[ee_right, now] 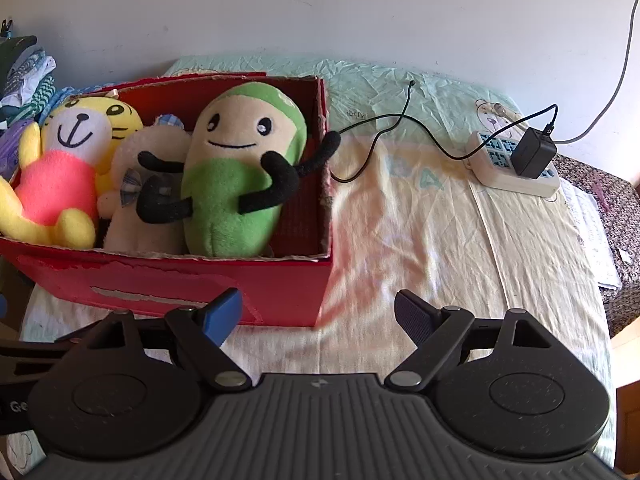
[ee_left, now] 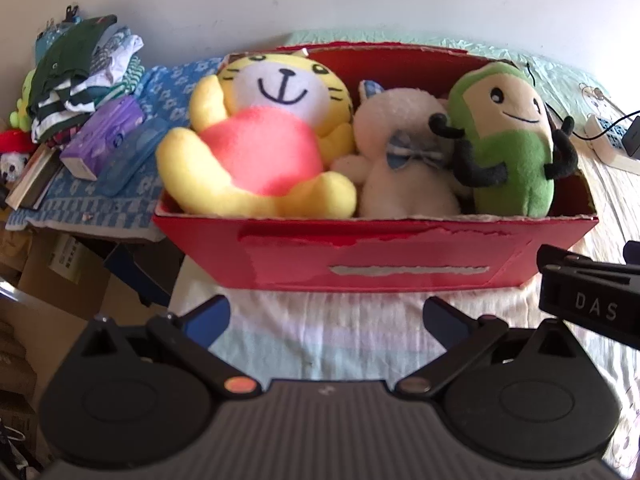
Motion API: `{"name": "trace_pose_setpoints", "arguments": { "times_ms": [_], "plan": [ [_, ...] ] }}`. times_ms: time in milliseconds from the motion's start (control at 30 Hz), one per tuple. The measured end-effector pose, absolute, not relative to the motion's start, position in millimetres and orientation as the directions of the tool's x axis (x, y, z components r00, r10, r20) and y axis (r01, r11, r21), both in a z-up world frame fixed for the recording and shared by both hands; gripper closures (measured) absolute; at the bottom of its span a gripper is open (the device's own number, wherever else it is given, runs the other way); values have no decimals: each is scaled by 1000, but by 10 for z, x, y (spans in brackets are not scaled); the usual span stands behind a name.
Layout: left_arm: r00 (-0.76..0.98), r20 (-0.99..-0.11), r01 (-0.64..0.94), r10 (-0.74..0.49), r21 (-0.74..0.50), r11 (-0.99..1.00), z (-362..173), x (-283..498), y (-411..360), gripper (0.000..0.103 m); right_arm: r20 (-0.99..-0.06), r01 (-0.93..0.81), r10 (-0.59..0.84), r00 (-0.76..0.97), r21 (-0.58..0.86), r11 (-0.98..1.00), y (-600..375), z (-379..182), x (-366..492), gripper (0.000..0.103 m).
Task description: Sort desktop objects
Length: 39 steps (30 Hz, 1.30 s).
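Note:
A red cardboard box [ee_left: 372, 258] [ee_right: 280, 288] stands on the cloth-covered table. Inside it sit three plush toys: a yellow tiger with a pink belly [ee_left: 256, 132] [ee_right: 56, 176] at the left, a cream bear with a checked bow [ee_left: 400, 160] [ee_right: 148, 200] in the middle, and a green bean figure with black arms [ee_left: 508, 136] [ee_right: 236, 168] at the right. My left gripper [ee_left: 326, 318] hovers open in front of the box, holding nothing. My right gripper [ee_right: 318, 316] is open too, near the box's right front corner, with nothing between its fingers.
A power strip with a black adapter [ee_right: 520, 160] and a thin black cable [ee_right: 392, 132] lie right of the box. Folded clothes [ee_left: 84, 76], a purple box [ee_left: 102, 140] and a blue case [ee_left: 134, 156] sit on a blue cloth at the left. Papers [ee_right: 588, 224] rest at the table's right edge.

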<state>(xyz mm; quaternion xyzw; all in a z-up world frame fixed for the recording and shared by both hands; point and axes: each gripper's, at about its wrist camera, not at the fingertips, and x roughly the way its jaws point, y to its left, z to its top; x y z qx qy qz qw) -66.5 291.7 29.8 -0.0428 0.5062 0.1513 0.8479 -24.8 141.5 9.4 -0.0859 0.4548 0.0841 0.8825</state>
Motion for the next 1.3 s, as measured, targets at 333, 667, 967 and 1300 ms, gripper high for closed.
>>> {"name": "trace_pose_setpoints", "arguments": {
  "times_ms": [333, 667, 967, 1300],
  "plan": [
    [433, -873, -306, 226, 94, 947, 260, -598, 2859, 1, -825, -225, 89, 558, -47, 973, 1319, 40, -160, 18],
    [440, -866, -298, 237, 108, 948, 266, -541, 2903, 1, -825, -215, 119, 553, -3, 977, 1328, 49, -144, 18],
    [441, -868, -296, 230, 101, 950, 270, -519, 2993, 1, -825, -216, 104, 555, -22, 976, 1418, 66, -173, 18],
    [437, -875, -274, 210, 94, 957, 231, -512, 2997, 1, -830, -185, 94, 549, -11, 983, 1384, 55, -189, 18]
  ]
}}
